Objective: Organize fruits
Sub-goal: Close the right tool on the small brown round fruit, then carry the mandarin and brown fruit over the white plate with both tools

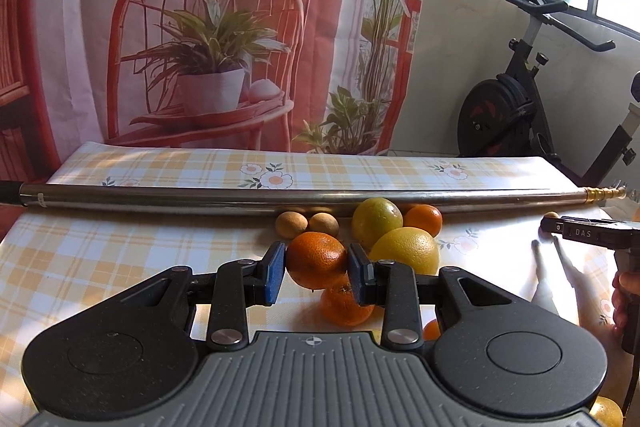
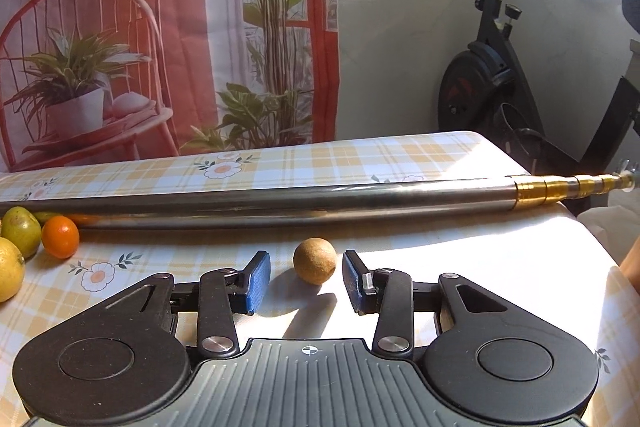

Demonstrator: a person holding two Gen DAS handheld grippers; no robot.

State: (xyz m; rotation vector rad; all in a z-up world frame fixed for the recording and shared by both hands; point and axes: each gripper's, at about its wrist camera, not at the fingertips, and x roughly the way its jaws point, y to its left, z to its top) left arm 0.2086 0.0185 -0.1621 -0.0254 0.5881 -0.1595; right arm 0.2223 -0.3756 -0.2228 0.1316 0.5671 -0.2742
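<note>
Two grippers over a checked tablecloth (image 2: 460, 267): left gripper (image 1: 316, 269) clamps a tangerine (image 1: 316, 259), right gripper (image 2: 306, 277) spread wide.

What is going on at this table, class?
A person is sorting fruit with two handheld grippers. The left gripper is shut on an orange, held above another orange near the lemon. The right gripper is open around a small brown fruit resting on the tablecloth, apart from the pile. A metal pole lies behind.
</note>
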